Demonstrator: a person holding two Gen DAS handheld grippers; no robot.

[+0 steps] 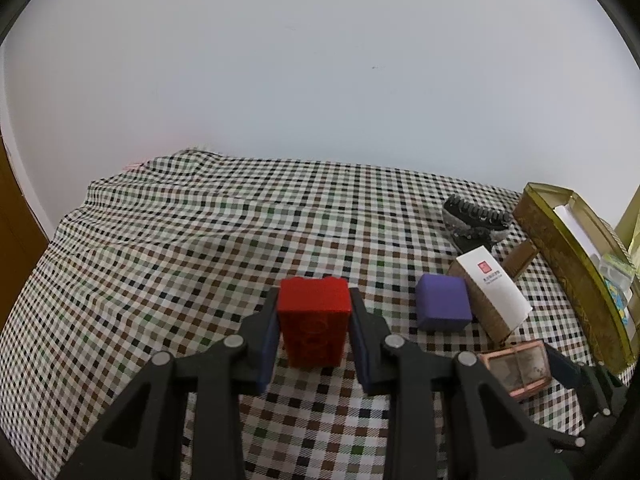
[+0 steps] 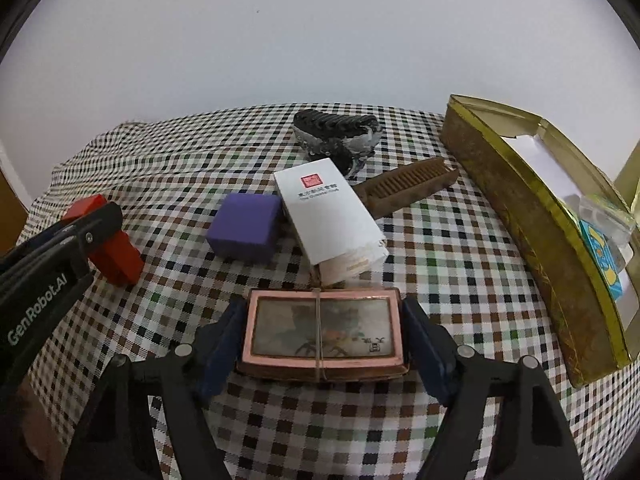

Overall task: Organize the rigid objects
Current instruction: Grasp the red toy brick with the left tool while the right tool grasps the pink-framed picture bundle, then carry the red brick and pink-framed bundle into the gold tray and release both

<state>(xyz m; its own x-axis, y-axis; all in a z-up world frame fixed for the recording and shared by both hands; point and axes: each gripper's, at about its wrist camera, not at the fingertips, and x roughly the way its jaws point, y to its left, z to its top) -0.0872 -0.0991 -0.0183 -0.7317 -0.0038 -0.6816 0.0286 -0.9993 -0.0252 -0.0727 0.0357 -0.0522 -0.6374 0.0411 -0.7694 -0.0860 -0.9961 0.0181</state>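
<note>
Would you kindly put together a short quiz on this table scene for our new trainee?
1. True or false: the left gripper is empty.
2. Which thing lies between the fingers of the right gripper? A comb; B pink case; C gold tin.
3. Fill in: the purple block sits right beside the ___ box.
Key: 1 false, it grips the red block. 2 B. 3 white: the white box.
</note>
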